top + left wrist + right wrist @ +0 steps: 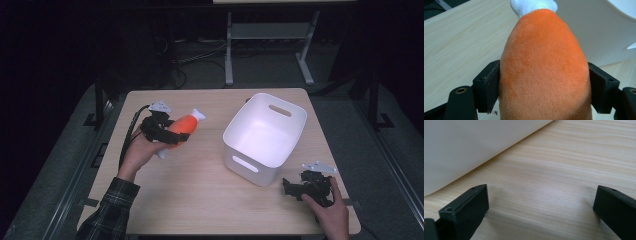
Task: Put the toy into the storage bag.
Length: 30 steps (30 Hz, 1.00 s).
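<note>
An orange plush toy [181, 127] with white ends is lifted a little above the left half of the wooden table, with my left gripper [162, 131] shut around its middle. From the left gripper view the orange plush toy [544, 72] bulges between the two pads [491, 86], its white tip pointing toward the white bin [599, 30]. The white bin [265, 137] stands empty right of centre. My right gripper [291, 187] rests on the table by the bin's near right corner, and my right gripper [541, 207] has its jaws wide apart with nothing between them.
The white bin's wall [469, 147] is close ahead of the right gripper. Bare wood [200, 195] lies between my two hands. A desk frame and cables [230, 50] stand on the dark floor beyond the table.
</note>
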{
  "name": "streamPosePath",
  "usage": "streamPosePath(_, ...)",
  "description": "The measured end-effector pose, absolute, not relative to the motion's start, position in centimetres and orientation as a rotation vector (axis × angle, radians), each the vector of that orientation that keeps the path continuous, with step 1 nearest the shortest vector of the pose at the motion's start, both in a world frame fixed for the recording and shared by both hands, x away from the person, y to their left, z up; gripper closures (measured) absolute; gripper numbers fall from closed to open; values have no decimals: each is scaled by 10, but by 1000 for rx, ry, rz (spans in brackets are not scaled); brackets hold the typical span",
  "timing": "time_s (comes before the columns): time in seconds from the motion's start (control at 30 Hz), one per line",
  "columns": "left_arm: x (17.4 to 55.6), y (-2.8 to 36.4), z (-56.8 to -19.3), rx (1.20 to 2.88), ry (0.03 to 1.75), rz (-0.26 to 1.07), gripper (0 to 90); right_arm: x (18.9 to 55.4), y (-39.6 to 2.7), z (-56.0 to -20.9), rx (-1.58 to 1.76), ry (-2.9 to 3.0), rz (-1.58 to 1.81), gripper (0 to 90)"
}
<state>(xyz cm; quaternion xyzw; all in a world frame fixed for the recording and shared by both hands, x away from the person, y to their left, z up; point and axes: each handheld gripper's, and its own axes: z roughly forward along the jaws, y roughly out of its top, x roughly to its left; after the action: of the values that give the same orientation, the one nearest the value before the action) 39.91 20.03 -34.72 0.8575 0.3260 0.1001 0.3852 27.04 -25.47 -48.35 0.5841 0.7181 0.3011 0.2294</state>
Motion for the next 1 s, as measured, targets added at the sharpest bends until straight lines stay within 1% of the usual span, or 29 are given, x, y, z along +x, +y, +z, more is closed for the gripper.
streamPosePath(0.57,401,180,-318,2179,782,255,231,270,-255,-484,1607,1976,828,0)
streamPosePath(1.0,403,155,-297,2180,730,252,234,270,-254,-483,1612,1976,828,0)
